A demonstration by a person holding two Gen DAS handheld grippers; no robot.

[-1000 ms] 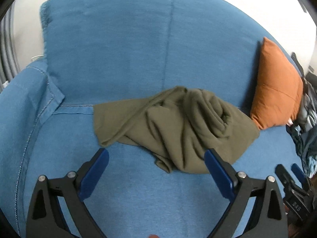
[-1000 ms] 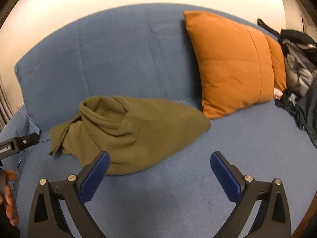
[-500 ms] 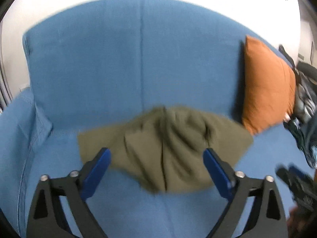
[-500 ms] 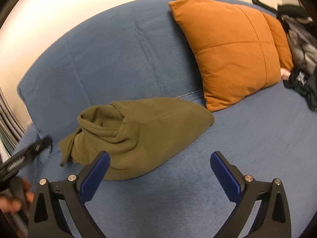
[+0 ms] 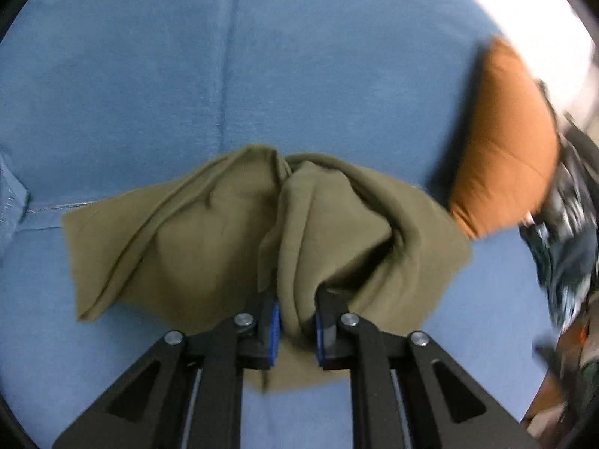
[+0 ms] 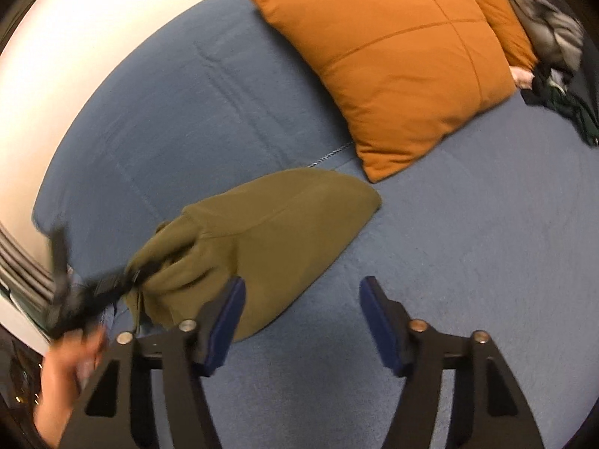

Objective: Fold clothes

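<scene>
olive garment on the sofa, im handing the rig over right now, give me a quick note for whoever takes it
Left tongs: closing on a bunched fold of the olive garment, cloth between the pads.
Right tongs: closing, nothing between them; they hover over the blue sofa beside the garment's near edge.
Garment: crumpled in a heap on the seat, left of the orange cushion.
Done: first grip only.
Left: spread it flat, then all the folding.
</scene>
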